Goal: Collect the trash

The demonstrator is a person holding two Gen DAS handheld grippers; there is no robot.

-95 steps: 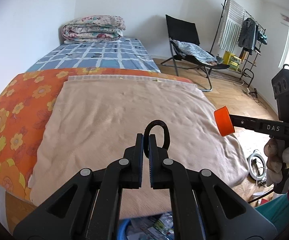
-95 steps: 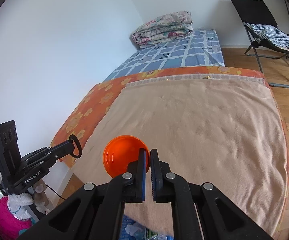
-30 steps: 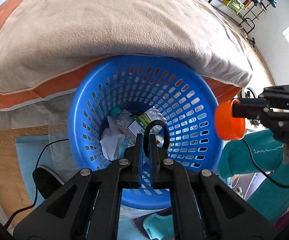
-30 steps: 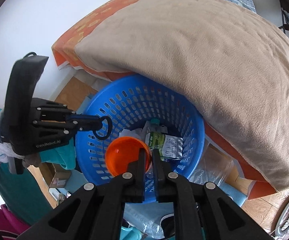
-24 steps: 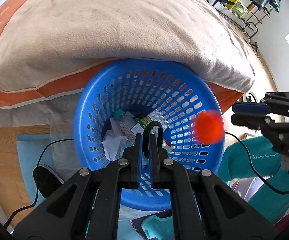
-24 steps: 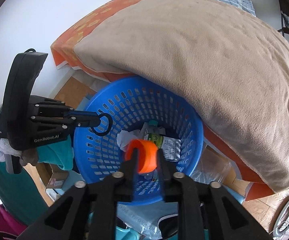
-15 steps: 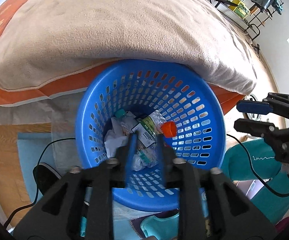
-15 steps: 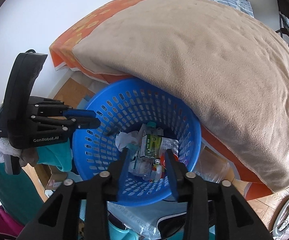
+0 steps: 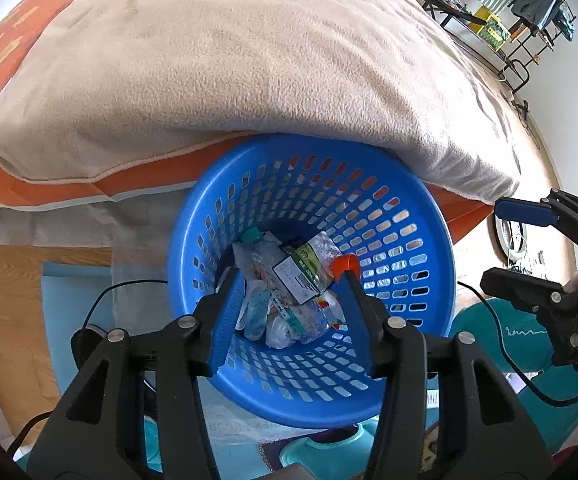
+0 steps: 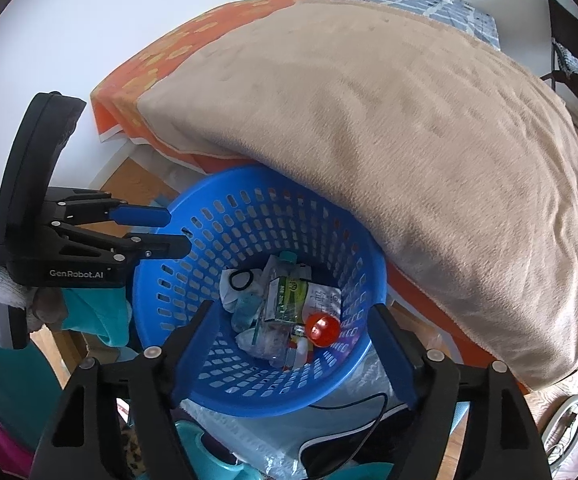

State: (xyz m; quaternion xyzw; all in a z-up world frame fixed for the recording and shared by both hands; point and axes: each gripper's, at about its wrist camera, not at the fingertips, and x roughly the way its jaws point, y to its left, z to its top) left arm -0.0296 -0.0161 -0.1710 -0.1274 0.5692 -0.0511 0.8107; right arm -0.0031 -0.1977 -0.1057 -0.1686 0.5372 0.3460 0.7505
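Both drops are done! The left gripper (image 9: 289, 280) is spreading its fingers over the blue basket (image 9: 441, 280) with nothing between them, and the black ring (image 10: 241, 280) it pinched a second ago now lies on the white scrap down among the litter. The right gripper (image 10: 293, 320) is opening wider too, also empty, its orange cup (image 10: 321, 330) having fallen into the basket beside the green-labelled carton (image 10: 289, 292). I'd say this round of collecting is finished and both hands are free for the next piece.

The right wrist view shows the ring clearly; the left wrist view doesn't show it, and there the cup (image 9: 345, 263) peeks out just behind a fingertip. The basket sits on the floor, tucked under the edge of the bed's beige blanket (image 9: 269, 60).
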